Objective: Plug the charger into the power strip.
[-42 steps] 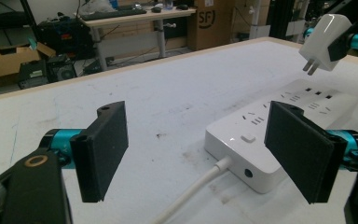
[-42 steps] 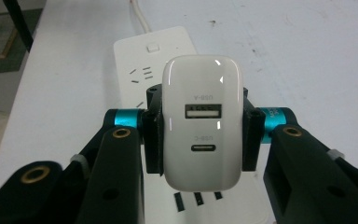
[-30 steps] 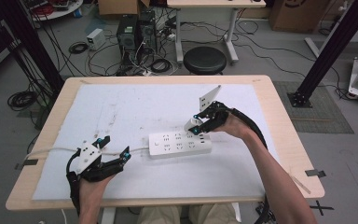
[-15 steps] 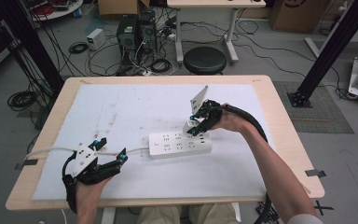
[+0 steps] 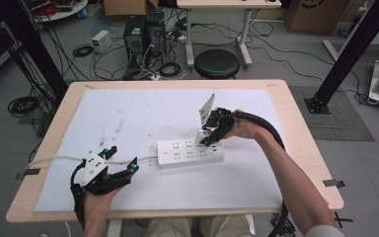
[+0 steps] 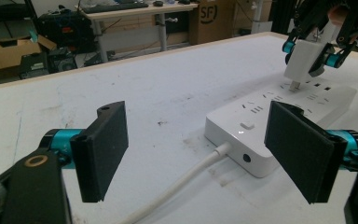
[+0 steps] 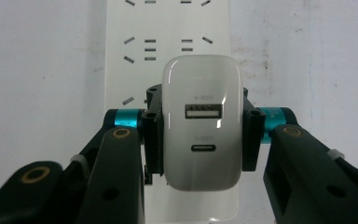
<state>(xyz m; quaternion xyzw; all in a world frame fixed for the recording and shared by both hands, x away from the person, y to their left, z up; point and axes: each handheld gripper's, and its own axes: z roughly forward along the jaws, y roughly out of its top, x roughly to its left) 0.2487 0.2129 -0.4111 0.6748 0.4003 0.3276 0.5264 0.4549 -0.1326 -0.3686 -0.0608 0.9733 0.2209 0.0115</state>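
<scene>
"SF" on a cardboard box (image 6: 213, 19)

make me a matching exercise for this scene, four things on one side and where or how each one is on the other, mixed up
Things:
1. left tool
2. right tool
3. charger
4. power strip

States:
A. lies flat on the white mat, cord running off to the left
B. open, nothing between its pads, near the table's front edge
C. clamped upright, prongs at a socket
D. shut on the white block above the strip

Pairs: 1-B, 2-D, 3-C, 4-A
</scene>
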